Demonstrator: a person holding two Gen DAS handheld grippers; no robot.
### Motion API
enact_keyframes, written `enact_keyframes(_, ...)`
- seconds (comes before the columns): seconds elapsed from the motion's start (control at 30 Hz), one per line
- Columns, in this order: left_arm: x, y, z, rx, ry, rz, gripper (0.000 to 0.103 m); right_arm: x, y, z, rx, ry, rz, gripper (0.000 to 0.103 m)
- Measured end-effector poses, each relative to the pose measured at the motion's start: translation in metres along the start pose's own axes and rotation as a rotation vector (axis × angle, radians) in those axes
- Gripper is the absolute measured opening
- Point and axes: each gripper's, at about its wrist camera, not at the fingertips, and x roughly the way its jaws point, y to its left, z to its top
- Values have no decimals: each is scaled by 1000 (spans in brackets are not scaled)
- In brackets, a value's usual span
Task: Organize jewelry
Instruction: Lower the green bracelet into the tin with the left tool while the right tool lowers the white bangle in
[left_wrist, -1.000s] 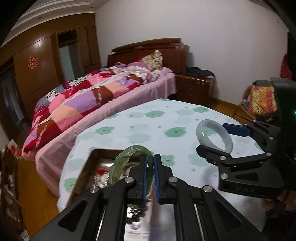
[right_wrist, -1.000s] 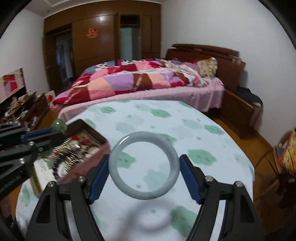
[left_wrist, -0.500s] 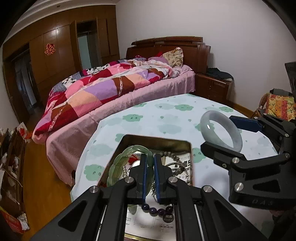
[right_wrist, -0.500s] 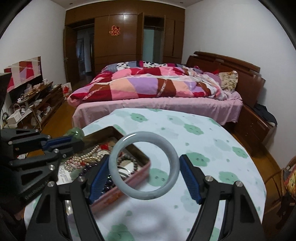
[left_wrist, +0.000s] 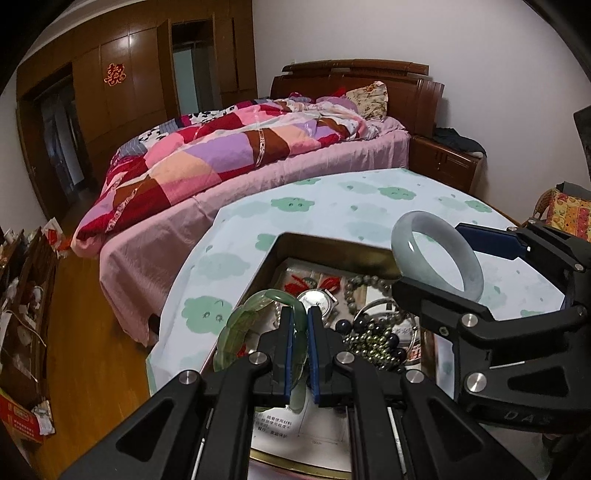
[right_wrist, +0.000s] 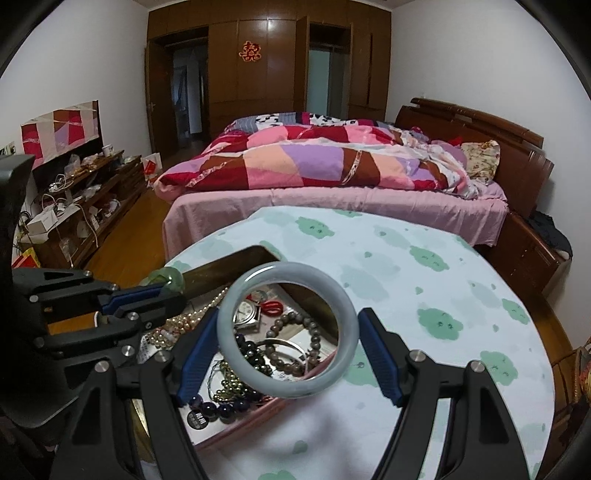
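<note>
- The tin box (right_wrist: 236, 258) is set on the round table (right_wrist: 443, 295), taken as the store for loose jewelry
- The pale bangle (right_wrist: 288, 328) is held above the box, clamped across its width by the right gripper (right_wrist: 286, 354)
- The green bangle (left_wrist: 240, 328) is pinched on edge over the box's near-left side by the left gripper's (left_wrist: 299, 354) nearly closed jaws, likely for lowering in

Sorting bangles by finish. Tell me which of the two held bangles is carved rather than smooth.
The translucent green carved bangle, pinched in the left gripper, has a scalloped rim. The pale grey-white jade bangle in the right gripper is smooth.
</note>
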Motion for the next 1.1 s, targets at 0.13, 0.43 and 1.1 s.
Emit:
enact_keyframes(0.13, 5, 2, -5, -7, 19, -3, 6, 7, 1, -2, 0, 17, 8, 76)
enact_keyframes(0.43, 13, 6, -10, -18, 49, -1, 6, 21, 3, -5, -4, 55, 27, 76)
enact_keyframes(1.1, 18, 12, -18, -39, 74, -15, 6, 37, 4, -8, -14, 105, 64, 77)
